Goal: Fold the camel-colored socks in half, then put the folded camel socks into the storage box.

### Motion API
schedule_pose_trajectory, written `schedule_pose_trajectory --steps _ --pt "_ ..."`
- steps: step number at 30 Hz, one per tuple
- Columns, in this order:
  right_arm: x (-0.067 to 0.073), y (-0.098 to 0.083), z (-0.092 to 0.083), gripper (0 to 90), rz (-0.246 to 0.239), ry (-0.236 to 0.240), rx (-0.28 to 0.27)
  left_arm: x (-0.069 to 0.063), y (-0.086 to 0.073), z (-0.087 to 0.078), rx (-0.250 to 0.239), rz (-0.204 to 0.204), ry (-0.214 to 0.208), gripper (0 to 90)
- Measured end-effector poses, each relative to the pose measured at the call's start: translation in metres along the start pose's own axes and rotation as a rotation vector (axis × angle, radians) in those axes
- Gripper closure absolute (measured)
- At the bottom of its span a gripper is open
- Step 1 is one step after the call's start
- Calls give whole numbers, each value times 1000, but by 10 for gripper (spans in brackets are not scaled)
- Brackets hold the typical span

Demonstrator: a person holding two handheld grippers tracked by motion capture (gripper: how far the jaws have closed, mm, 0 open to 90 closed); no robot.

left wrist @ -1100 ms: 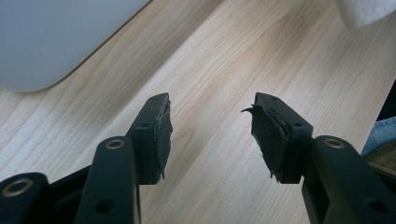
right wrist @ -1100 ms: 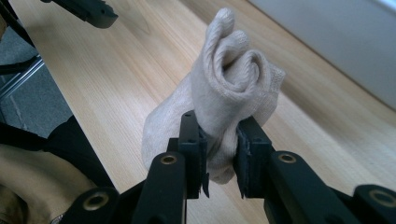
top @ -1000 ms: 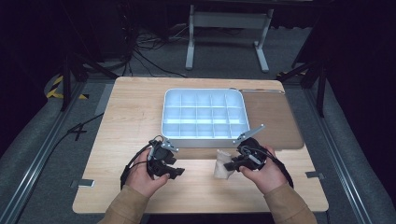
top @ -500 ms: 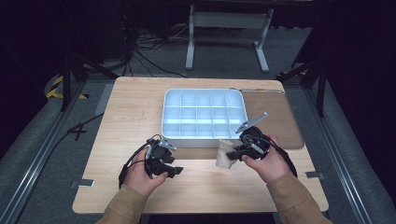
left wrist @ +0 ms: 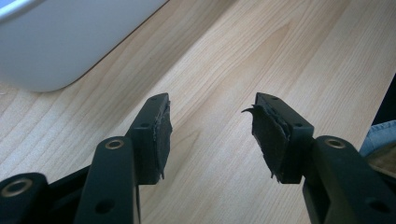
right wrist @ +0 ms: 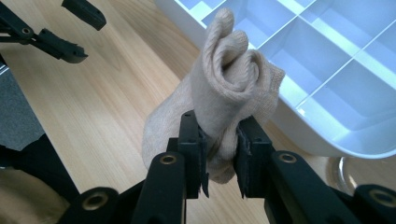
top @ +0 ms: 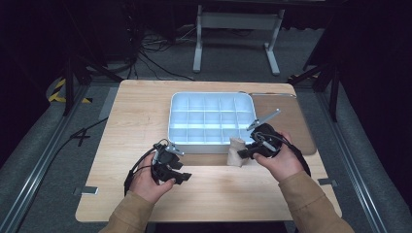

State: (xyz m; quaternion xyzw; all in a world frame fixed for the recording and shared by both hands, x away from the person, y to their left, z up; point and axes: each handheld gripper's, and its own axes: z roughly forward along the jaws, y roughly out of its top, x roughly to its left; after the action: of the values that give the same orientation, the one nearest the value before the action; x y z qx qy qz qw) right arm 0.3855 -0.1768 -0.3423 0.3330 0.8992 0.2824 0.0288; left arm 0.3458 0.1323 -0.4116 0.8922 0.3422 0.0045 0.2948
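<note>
A rolled beige sock (right wrist: 233, 88) hangs above the wood, pinched between the jaws of my right gripper (right wrist: 220, 142), which is shut on it. From above, the sock (top: 236, 151) sits just off the front right corner of the white compartment tray (top: 180, 138), with the right gripper (top: 245, 154) beside it. The tray's divided cells (right wrist: 327, 56) lie right behind the sock. My left gripper (top: 180, 178) rests low near the table's front left, open, with nothing between its pads (left wrist: 163, 135) but bare wood. A corner of the tray (left wrist: 56, 56) shows beyond it.
The wooden table (top: 136, 116) carries a brown mat (top: 286, 121) under the tray's right side. Its front edge is near both hands. A metal stand (top: 238, 29) and cables lie on the dark floor behind.
The right gripper has lifted with the sock and moved a little toward the tray's front corner. The left gripper has stayed put.
</note>
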Motion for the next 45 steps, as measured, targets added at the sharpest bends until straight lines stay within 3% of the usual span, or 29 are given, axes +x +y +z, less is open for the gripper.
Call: schedule_pose_trajectory --steps 8,31,45 --pt "-11 7 -2 747 0 -30 -3 1 -2 -2 -1 5 8 478" --pt "-61 37 0 745 29 -118 49 5 -9 -7 -13 -35 9 477" --pt "-84 48 19 742 32 -193 154 6 -9 -7 -16 -35 5 477"
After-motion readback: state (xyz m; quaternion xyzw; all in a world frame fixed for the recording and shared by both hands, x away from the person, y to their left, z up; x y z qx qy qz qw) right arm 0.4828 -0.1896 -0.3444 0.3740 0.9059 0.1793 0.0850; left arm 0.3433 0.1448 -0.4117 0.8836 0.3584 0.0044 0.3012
